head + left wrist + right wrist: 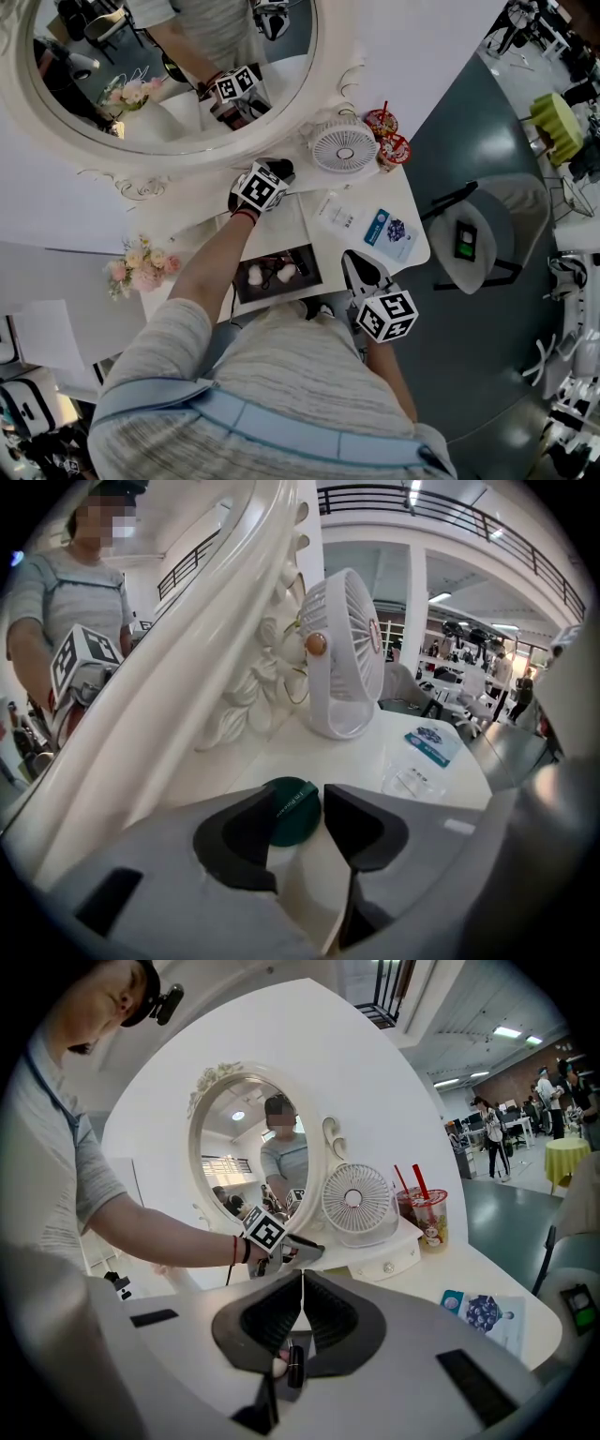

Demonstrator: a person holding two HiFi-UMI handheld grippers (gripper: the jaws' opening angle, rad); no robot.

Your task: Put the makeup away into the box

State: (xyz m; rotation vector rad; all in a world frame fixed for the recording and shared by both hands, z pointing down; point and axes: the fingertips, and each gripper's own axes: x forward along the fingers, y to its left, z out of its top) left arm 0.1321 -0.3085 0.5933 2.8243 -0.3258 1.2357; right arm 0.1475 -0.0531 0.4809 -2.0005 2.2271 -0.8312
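Observation:
A round dark green compact (296,819) rests on the white ledge under the mirror, between the jaws of my left gripper (298,803); both pads meet its edges. In the head view that left gripper (277,172) reaches to the foot of the oval mirror (169,150), and the compact is hidden there. The dark makeup box (278,251) lies on the table near the person's chest, with pale and pink items inside. My right gripper (356,267) hovers just right of the box, jaws shut and empty (302,1288). The right gripper view also shows the left gripper (292,1251).
A small white fan (344,145) and two red drink cups (386,139) stand on the ledge right of the mirror. Two flat packets (389,230) lie on the table's right part. Pink flowers (141,267) sit at the left. A chair (487,234) stands beyond the table edge.

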